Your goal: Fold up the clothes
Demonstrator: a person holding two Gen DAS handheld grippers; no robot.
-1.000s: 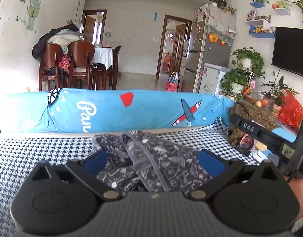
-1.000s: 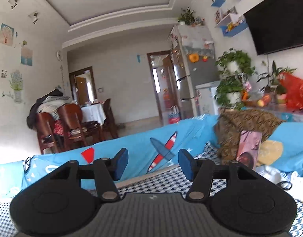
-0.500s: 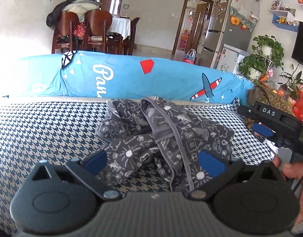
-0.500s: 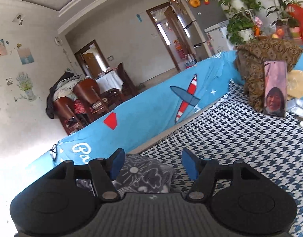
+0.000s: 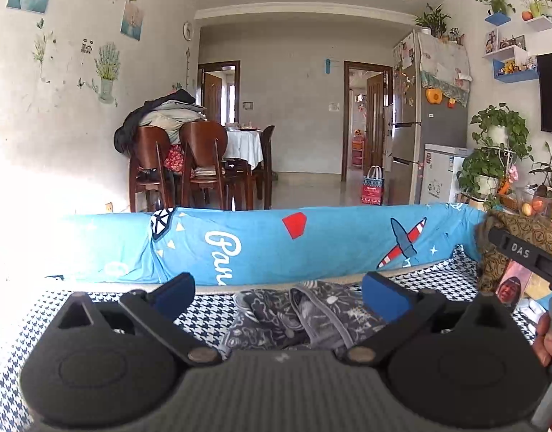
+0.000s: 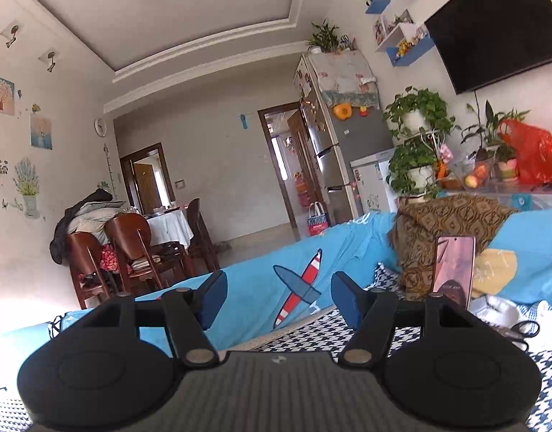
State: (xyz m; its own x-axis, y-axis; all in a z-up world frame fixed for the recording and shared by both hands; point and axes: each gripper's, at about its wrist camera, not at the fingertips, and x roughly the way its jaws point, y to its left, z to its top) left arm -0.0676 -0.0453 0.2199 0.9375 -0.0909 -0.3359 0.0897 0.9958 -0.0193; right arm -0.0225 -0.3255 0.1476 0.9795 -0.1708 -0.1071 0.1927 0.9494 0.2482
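A: How far along is the folding, would you say?

B: Barely begun, by my reading. The grey printed garment [image 5: 294,316] lies in a rumpled heap on the houndstooth cover [image 5: 211,306] — no flat panel, no crease, nothing squared off. It sits just ahead of the left gripper [image 5: 277,297], toward the far edge of the surface, near the blue printed bolster [image 5: 276,248].

A: Is either tool holding it?

B: No. The left gripper has its blue pads spread wide with the cloth showing in the gap but not pinched. The right gripper [image 6: 279,300] is likewise spread with nothing between its pads; from its view the garment is not visible at all, only the bolster and the cover.

A: So what is left?

B: Everything, I judge — spreading it flat, then the folds.

A: And the surroundings?

B: A living room. Off to the right, a brown patterned cushion [image 6: 452,226] with a phone [image 6: 454,266] propped against it, and scissors [image 6: 524,329] lying on the cover nearby. Beyond the bolster, a dining table with wooden chairs [image 5: 189,165] on the left, a refrigerator [image 5: 423,126] and potted plants [image 5: 495,151] on the right.
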